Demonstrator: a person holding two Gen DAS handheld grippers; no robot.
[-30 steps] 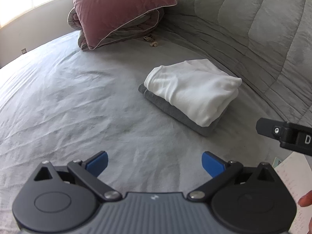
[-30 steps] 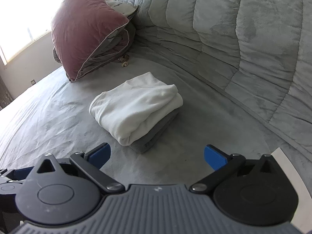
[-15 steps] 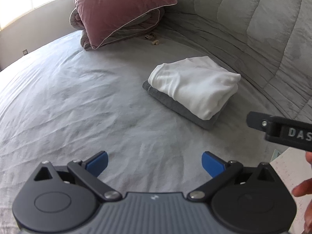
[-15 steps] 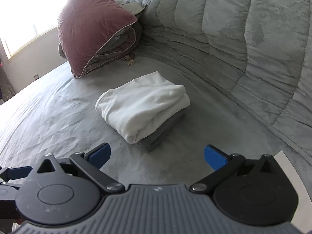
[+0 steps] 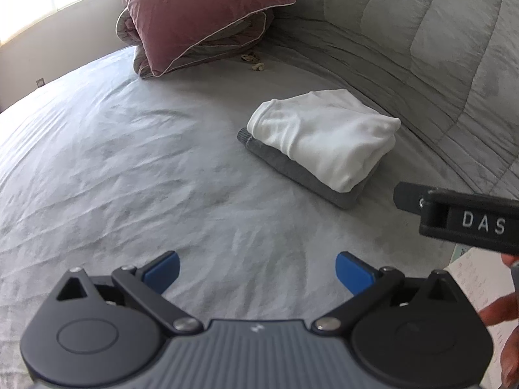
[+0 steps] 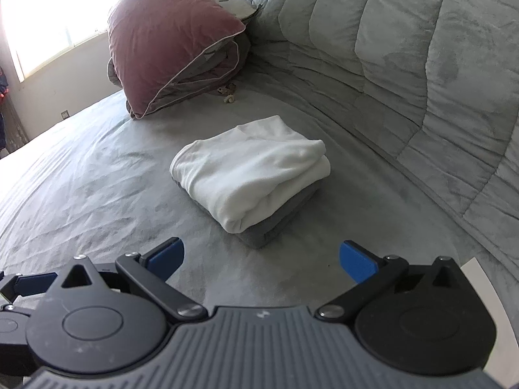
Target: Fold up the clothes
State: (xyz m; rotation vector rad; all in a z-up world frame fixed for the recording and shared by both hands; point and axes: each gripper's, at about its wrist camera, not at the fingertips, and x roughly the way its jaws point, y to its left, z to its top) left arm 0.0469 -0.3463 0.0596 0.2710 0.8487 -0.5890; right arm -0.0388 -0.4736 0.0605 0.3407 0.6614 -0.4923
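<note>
both claws, left claw (image 5: 256, 267) and right claw (image 6: 261, 256), are hanging wide open and empty over the bed (image 5: 129, 178), facing a folded white garment (image 6: 249, 168) resting on a folded grey garment (image 6: 269, 227) (folding looking done, next fetching another item).

— How does the left black two-finger gripper with blue pads (image 5: 256, 267) stand?
— Jaws spread wide, holding nothing.
— And the right black two-finger gripper with blue pads (image 6: 262, 257)?
— Likewise spread and empty, level beside the left one; fingertips of a hand (image 5: 501, 311) show behind it.
</note>
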